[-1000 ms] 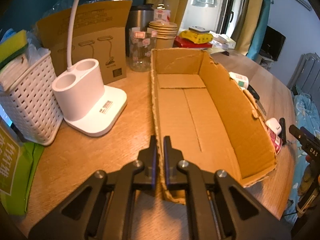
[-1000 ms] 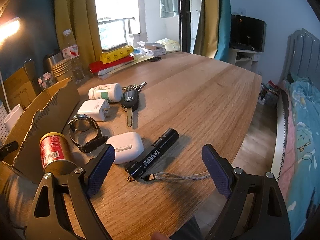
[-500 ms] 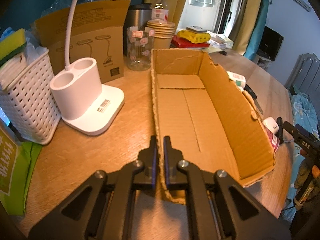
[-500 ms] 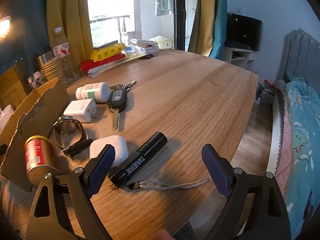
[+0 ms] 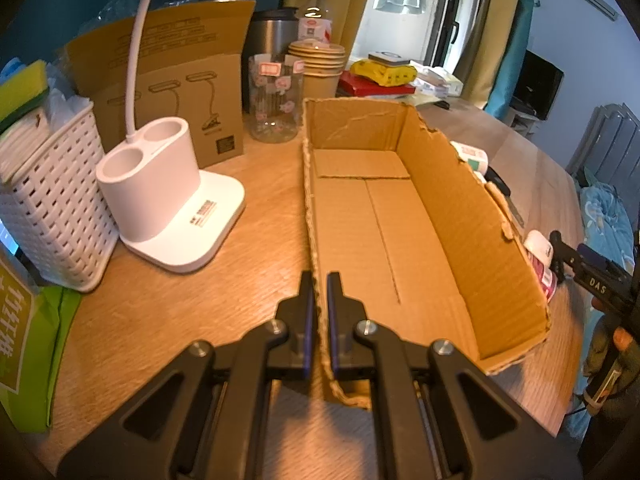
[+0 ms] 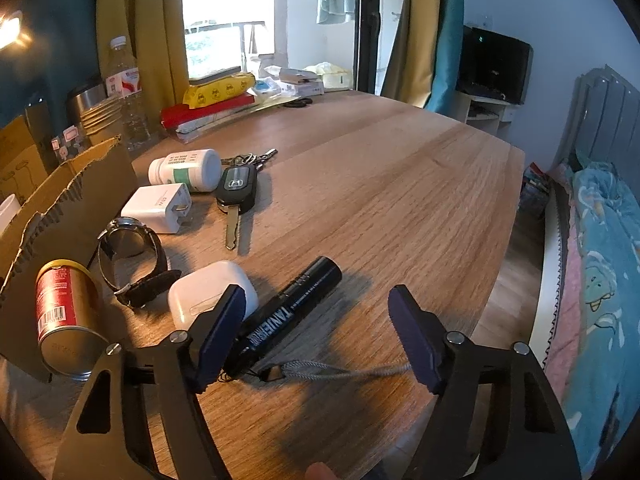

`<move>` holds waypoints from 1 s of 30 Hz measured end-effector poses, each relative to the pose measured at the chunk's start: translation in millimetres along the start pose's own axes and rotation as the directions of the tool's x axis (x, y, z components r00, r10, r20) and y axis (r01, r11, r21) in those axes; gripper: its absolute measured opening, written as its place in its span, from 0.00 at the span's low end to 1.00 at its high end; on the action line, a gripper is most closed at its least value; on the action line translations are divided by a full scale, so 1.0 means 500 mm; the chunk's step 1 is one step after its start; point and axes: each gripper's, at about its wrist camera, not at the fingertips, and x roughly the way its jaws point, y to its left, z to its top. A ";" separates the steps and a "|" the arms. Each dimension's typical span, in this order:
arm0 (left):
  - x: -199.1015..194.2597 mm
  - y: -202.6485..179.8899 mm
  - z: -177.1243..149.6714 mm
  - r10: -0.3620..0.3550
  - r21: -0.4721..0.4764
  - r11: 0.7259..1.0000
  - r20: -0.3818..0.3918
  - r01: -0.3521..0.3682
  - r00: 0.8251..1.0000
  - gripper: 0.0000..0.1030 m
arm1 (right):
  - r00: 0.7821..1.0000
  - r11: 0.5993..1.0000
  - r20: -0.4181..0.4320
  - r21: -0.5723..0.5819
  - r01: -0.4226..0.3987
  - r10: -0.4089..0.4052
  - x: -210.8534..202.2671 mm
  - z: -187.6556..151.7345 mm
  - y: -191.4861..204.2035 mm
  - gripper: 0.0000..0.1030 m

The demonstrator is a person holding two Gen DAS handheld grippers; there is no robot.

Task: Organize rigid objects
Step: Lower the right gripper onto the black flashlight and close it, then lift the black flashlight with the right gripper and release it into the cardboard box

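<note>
Cardboard box (image 5: pixel 400 240) lies empty, left gripper (image 5: pixel 318 300) pinching its wall, while right gripper (image 6: pixel 316 320) jaws narrow around the black flashlight (image 6: pixel 292 312); all items remain outside.

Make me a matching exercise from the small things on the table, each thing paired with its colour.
Things:
1. torch
2. can
3. earbud case
4. pill bottle

Colours:
A. white with a green label
B. plain white
C. black with white lettering
D. red with a gold rim

Pairs: 1-C, 2-D, 3-B, 4-A
</note>
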 end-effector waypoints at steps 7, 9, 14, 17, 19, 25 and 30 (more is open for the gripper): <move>0.000 0.000 0.000 0.000 0.000 1.000 0.000 0.000 1.000 0.06 | 0.999 1.000 -0.039 -0.001 0.000 0.000 0.016 -0.009 -0.008 0.52; 0.000 0.000 0.000 0.000 0.001 1.000 0.001 0.000 1.000 0.06 | 0.999 1.000 -0.034 -0.024 0.017 -0.018 0.021 -0.012 -0.002 0.44; 0.000 0.000 0.000 0.000 0.001 1.000 0.001 0.000 1.000 0.06 | 1.000 1.000 -0.019 -0.012 0.005 -0.005 0.019 -0.013 -0.009 0.21; 0.000 0.000 0.000 0.000 0.000 1.000 0.001 0.000 1.000 0.06 | 1.000 1.000 -0.015 -0.003 -0.016 0.016 0.012 -0.012 -0.016 0.21; 0.001 0.001 0.000 0.000 0.001 1.000 0.001 0.000 1.000 0.06 | 1.000 1.000 0.006 -0.008 -0.024 0.024 -0.002 -0.008 -0.014 0.21; 0.001 0.001 0.001 0.000 0.000 1.000 0.001 0.000 1.000 0.06 | 0.993 0.996 0.078 -0.028 -0.087 0.089 -0.068 0.025 0.014 0.21; 0.001 0.001 0.000 0.000 0.000 1.000 0.001 0.000 1.000 0.06 | 0.973 0.986 0.170 -0.090 -0.140 0.154 -0.151 0.061 0.060 0.21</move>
